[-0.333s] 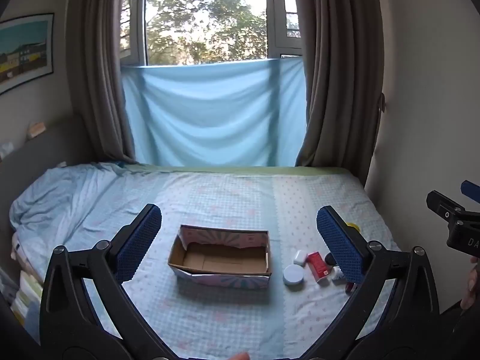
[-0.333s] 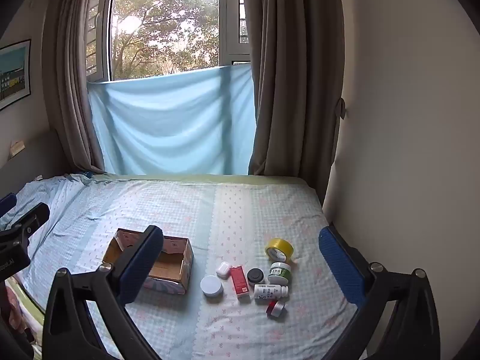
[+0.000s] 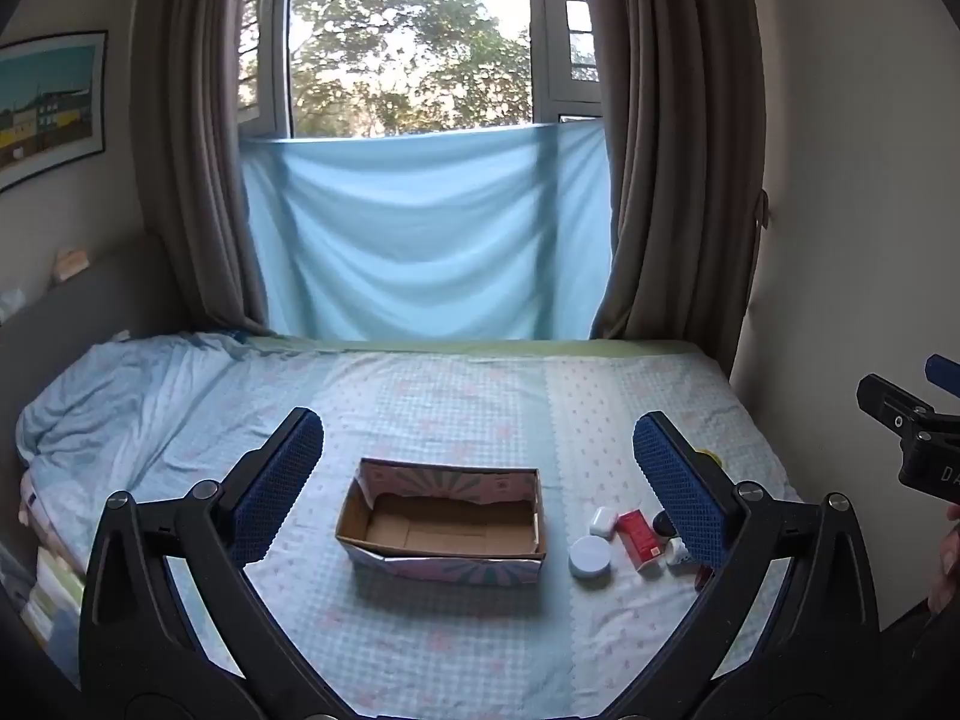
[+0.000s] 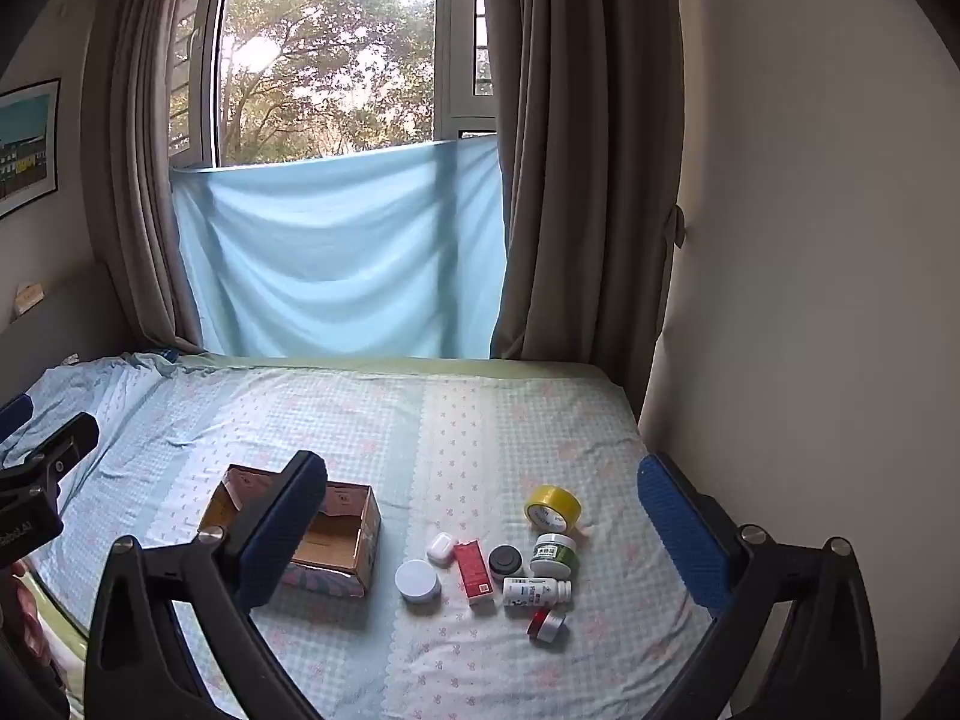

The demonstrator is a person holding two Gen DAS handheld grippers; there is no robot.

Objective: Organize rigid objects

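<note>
Above the bed [image 4: 372, 420], both grippers hang with jaws wide apart, holding nothing.

Left gripper [image 3: 480, 480] frames the open cardboard box [image 3: 444, 519] mid-bed; right gripper [image 4: 483, 516] frames the items beside it toward the bed's right edge: white jar [image 4: 418, 579], red carton [image 4: 474, 570], yellow tape roll [image 4: 553, 509], white bottle [image 4: 536, 591] lying flat.

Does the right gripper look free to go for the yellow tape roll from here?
Probably yes. The right gripper is open above the bed, and the yellow tape roll stands at the far edge of the cluster, with nothing on or over it.
</note>
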